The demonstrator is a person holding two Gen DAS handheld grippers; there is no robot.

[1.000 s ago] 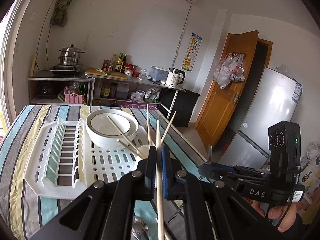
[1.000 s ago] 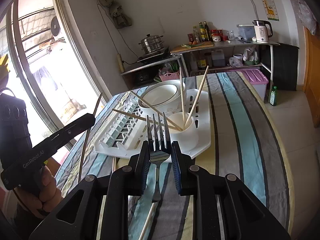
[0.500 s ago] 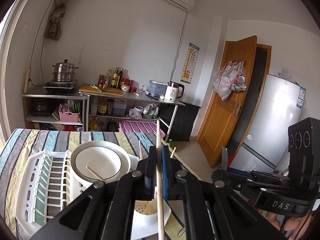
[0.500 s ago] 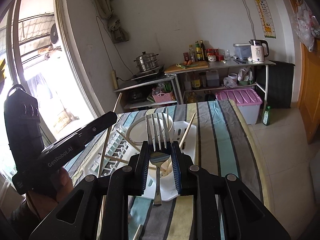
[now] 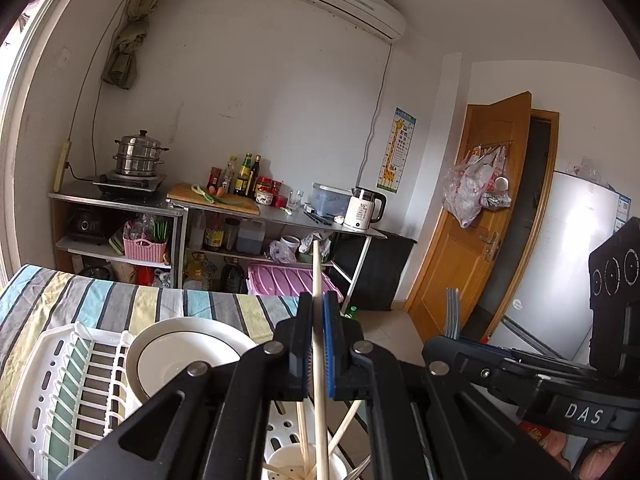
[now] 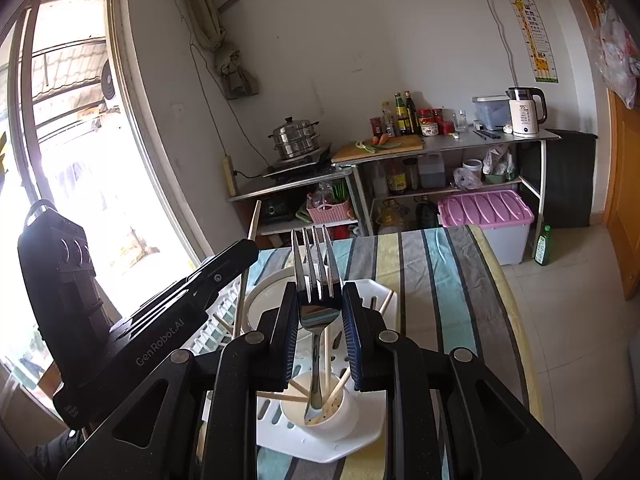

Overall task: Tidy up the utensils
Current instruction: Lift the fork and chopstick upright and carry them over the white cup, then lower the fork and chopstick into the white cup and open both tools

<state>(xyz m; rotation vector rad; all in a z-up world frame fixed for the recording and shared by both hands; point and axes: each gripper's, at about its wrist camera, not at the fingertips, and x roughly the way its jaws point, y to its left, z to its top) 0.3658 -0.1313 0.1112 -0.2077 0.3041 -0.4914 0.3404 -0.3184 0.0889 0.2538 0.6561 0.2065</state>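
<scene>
My left gripper is shut on a wooden chopstick held upright, its lower end reaching down to the white utensil cup on the white drying rack. Several chopsticks stand in that cup. My right gripper is shut on a metal fork, tines up, its handle hanging down into the utensil cup. The left gripper shows at the left of the right wrist view with its chopstick. The right gripper's fork shows at the right of the left wrist view.
A white bowl sits in the rack beside the cup. The rack lies on a striped tablecloth. Beyond the table stand metal shelves with a steamer pot, bottles, a kettle and a pink-lidded bin.
Both grippers have lifted and tilted up, so the table and rack sank lower in each view. The chopstick and fork now hang over the utensil cup. Both grips stayed the same.
</scene>
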